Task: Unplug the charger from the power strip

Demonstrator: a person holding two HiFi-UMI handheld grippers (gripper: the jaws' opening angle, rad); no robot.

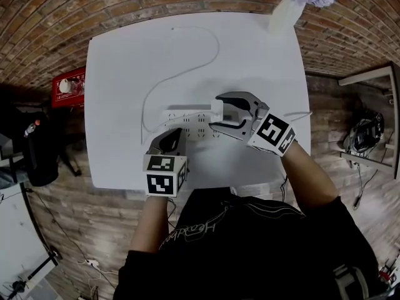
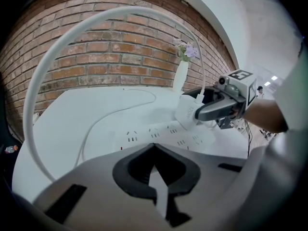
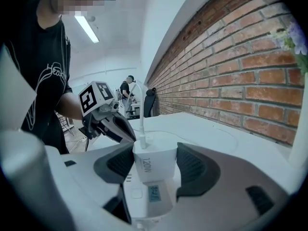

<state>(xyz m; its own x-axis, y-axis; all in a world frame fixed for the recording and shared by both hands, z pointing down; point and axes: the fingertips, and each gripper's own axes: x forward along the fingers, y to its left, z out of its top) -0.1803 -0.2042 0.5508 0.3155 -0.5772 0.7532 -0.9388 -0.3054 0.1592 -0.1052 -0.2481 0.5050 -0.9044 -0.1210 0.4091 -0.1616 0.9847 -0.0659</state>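
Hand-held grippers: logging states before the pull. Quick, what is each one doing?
Left hand-held gripper: closed, holding nothing.
Right hand-held gripper: closed on the white charger.

I get flat, dimmish light, pale glare off the white table (image 1: 125, 74), a ceiling strip (image 3: 87, 29) glowing, and fisheye bending, dark corners and soft foregrounds in both gripper views.

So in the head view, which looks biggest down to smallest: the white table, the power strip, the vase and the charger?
Largest, the white table.
Next the power strip and the vase: too alike to rank, and the strip is partly hidden.
Smallest, the charger.
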